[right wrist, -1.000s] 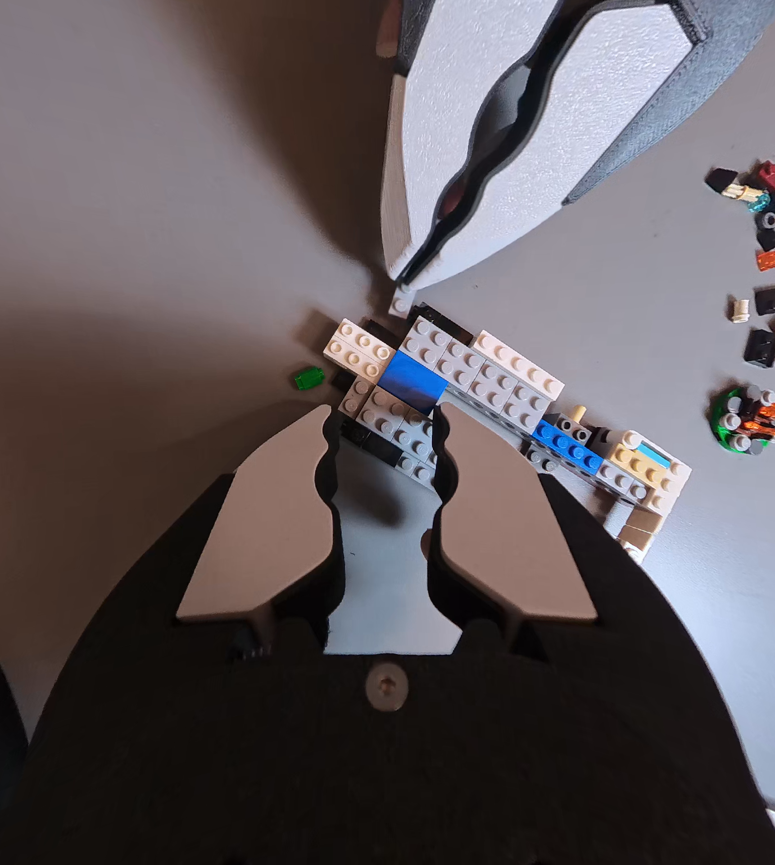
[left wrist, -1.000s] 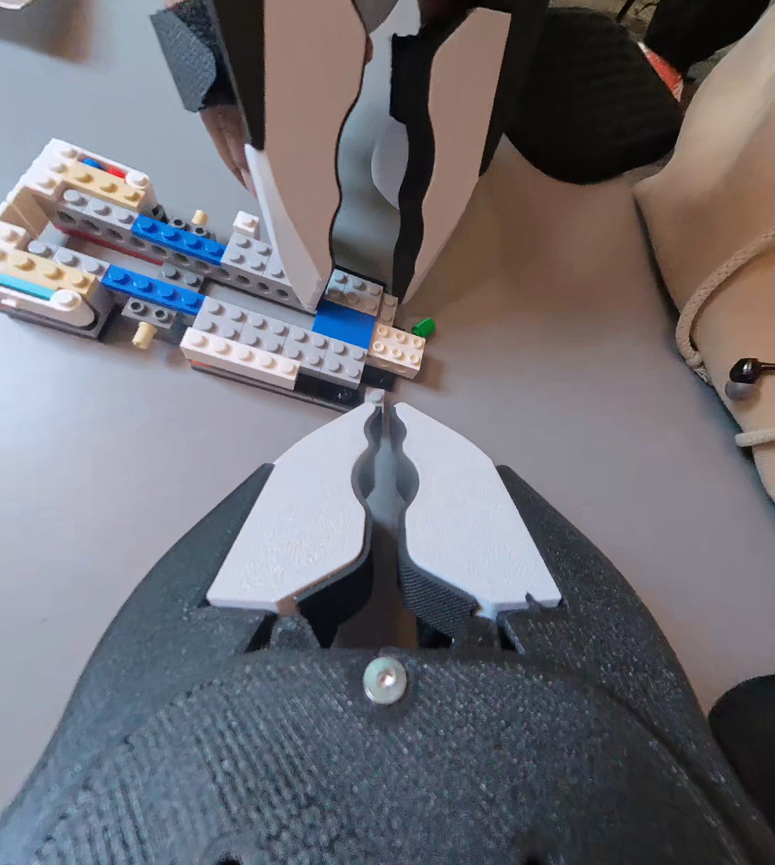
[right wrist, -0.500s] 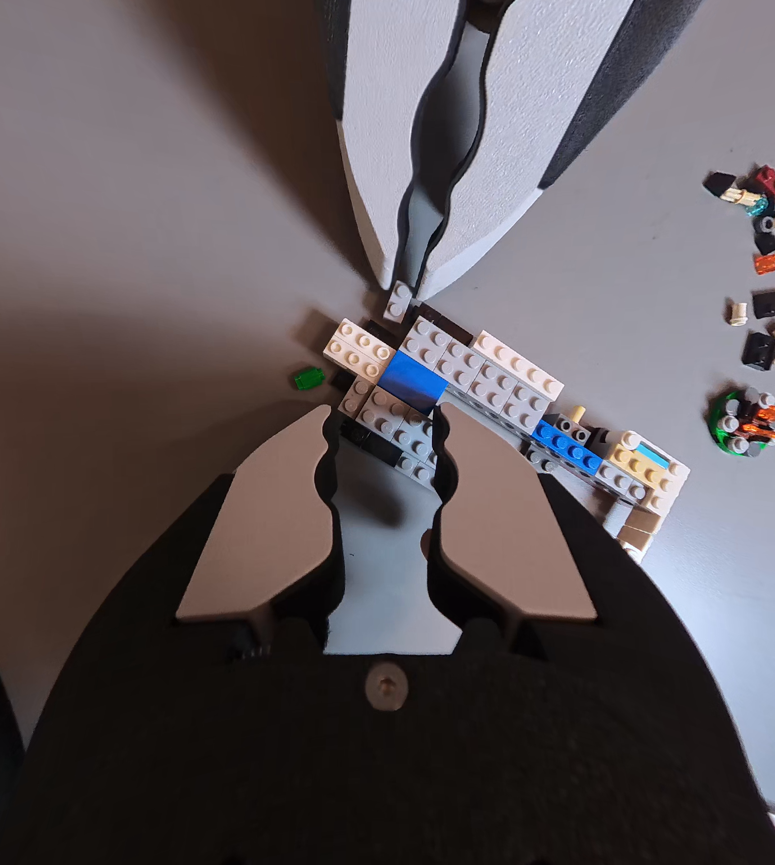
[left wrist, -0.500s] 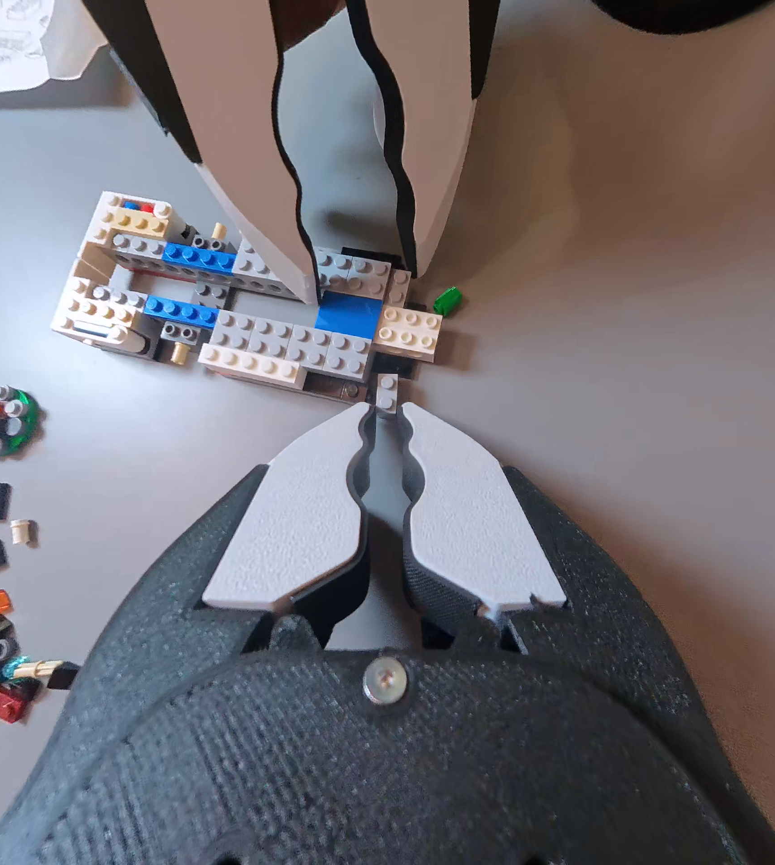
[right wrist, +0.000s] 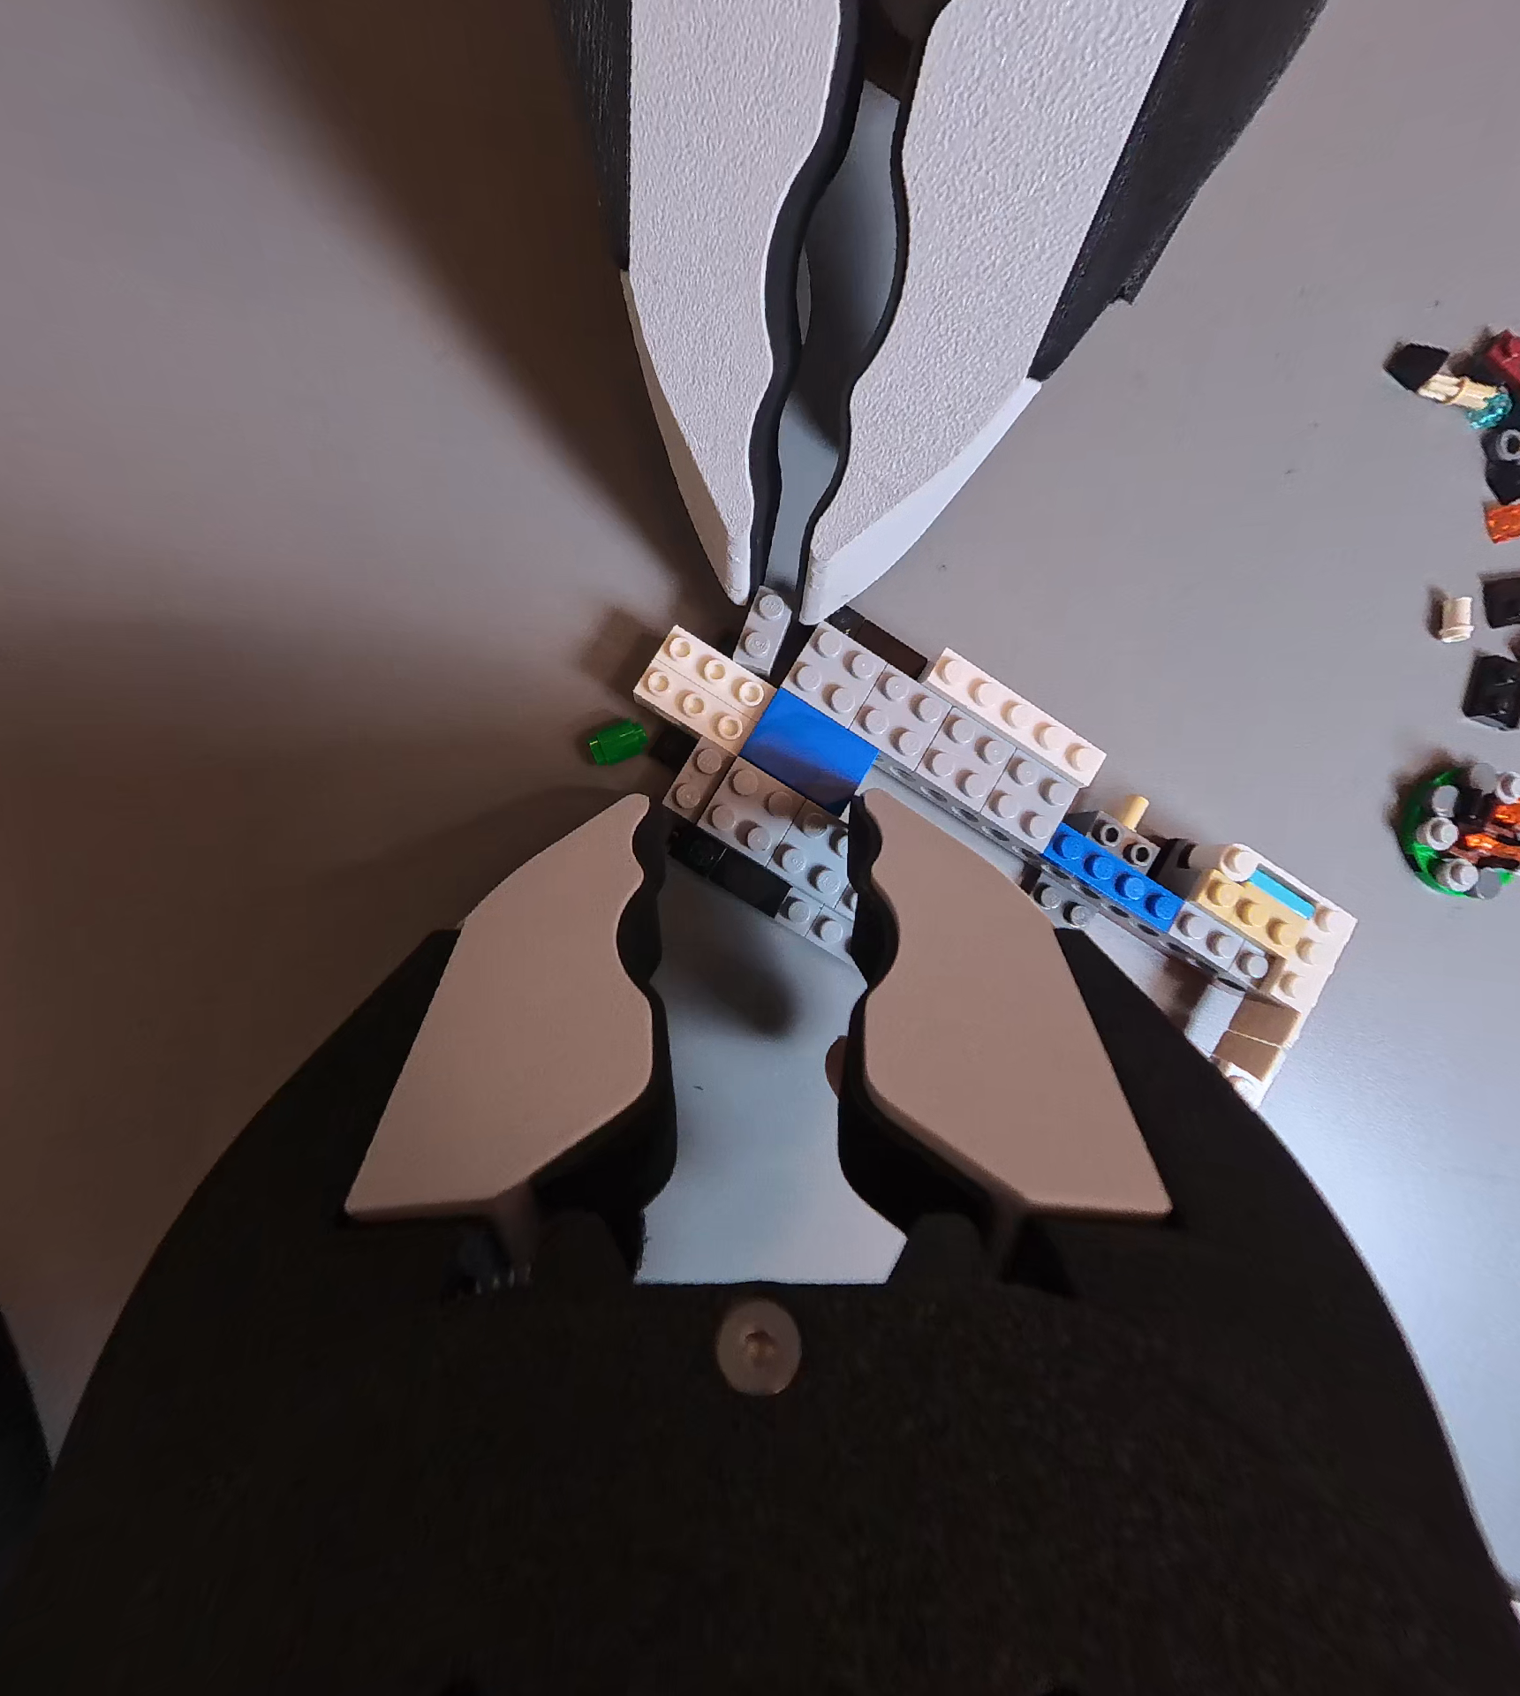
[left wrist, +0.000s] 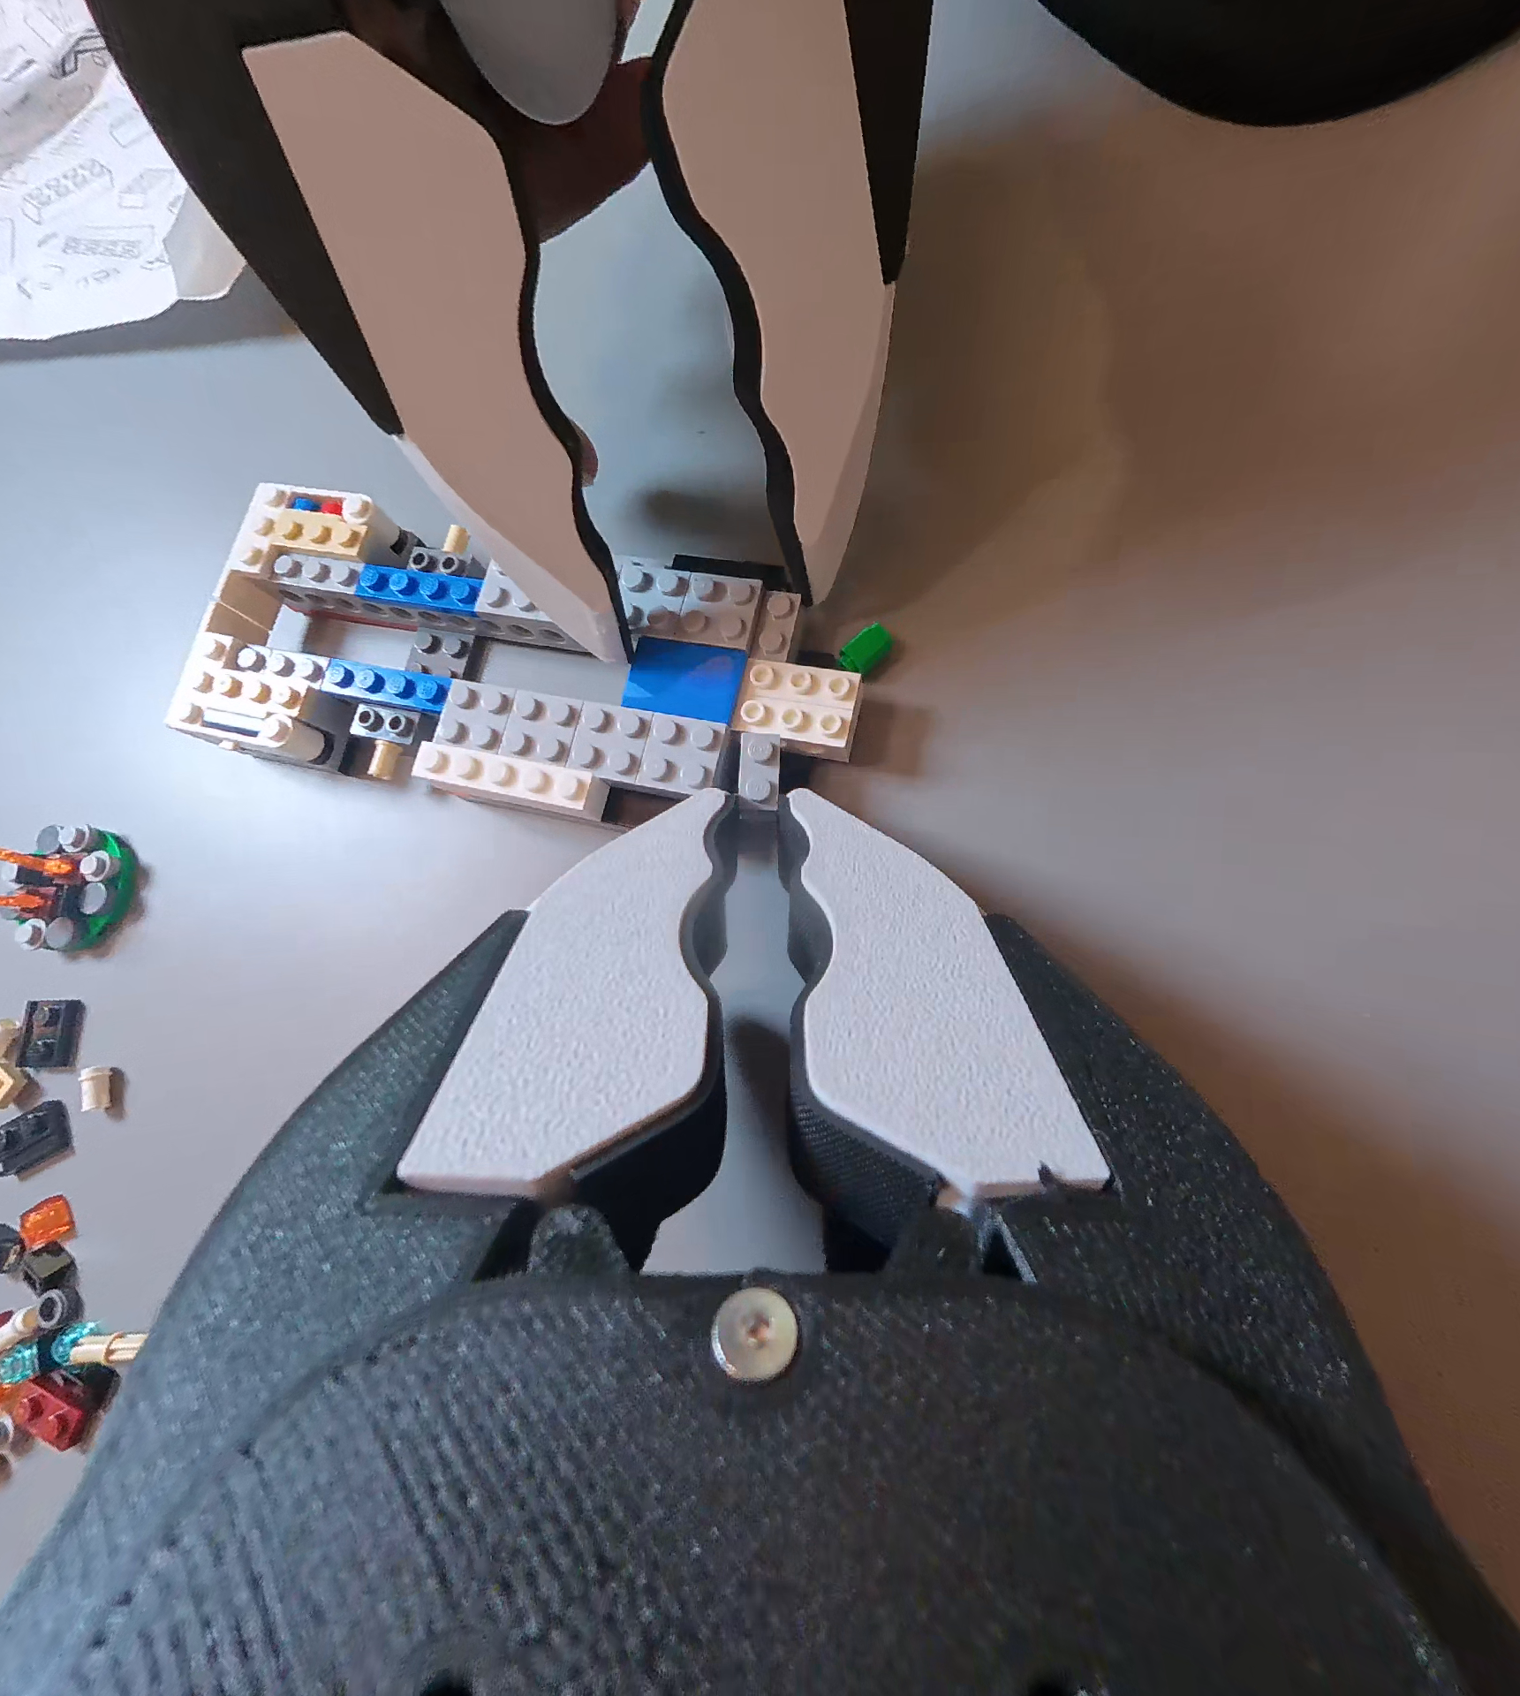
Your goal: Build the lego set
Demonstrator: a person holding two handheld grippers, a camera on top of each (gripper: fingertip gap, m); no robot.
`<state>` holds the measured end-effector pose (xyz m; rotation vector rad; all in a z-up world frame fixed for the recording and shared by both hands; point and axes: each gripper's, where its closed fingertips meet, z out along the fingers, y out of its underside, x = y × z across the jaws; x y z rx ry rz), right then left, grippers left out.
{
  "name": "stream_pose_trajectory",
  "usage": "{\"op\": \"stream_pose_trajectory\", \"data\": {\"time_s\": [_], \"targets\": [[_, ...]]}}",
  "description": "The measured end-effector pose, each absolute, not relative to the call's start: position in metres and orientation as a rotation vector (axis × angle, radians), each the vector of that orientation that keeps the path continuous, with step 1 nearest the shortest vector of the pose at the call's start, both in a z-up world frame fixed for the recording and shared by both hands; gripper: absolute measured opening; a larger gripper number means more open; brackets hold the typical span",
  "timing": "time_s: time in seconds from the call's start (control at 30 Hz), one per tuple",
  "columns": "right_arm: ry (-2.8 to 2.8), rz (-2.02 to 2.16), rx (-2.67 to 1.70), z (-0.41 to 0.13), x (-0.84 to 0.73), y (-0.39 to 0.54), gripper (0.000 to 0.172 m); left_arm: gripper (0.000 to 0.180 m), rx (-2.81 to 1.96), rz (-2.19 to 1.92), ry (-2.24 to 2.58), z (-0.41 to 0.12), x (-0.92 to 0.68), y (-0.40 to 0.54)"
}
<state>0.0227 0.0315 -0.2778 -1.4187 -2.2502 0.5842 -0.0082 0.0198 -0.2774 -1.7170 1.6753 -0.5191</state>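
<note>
left wrist view: grey table (left wrist: 1196, 642) under soft light, printed paper sheet (left wrist: 31, 184) at the far left corner. left gripper (left wrist: 758, 797) clenched on a small grey brick (left wrist: 758, 766) at the near edge of the brick model (left wrist: 554, 697). loose pieces (left wrist: 22, 1285) scattered to the left.

right wrist view: same grey table (right wrist: 233, 367), shadowed on the left. right gripper (right wrist: 751, 812) clamped across the grey end of the brick model (right wrist: 921, 743). green piece (right wrist: 616, 740) just beside it, loose pieces (right wrist: 1517, 440) far right.

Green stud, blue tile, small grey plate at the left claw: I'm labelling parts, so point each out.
Green stud (left wrist: 868, 646), left wrist view, its top face.
Blue tile (left wrist: 687, 684), left wrist view, centre of its smooth top.
Small grey plate (left wrist: 760, 769), left wrist view, between its two studs.
</note>
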Motion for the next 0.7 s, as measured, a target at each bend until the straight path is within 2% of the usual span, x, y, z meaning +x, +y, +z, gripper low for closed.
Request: {"op": "stream_pose_trajectory", "data": {"time_s": [0.7], "targets": [[-2.244,0.564,-1.424,-0.2779,0.0221,0.0316,0.038,0.014,-1.748,-0.423,1.579,-0.2759,-0.0095,0.0284]]}}
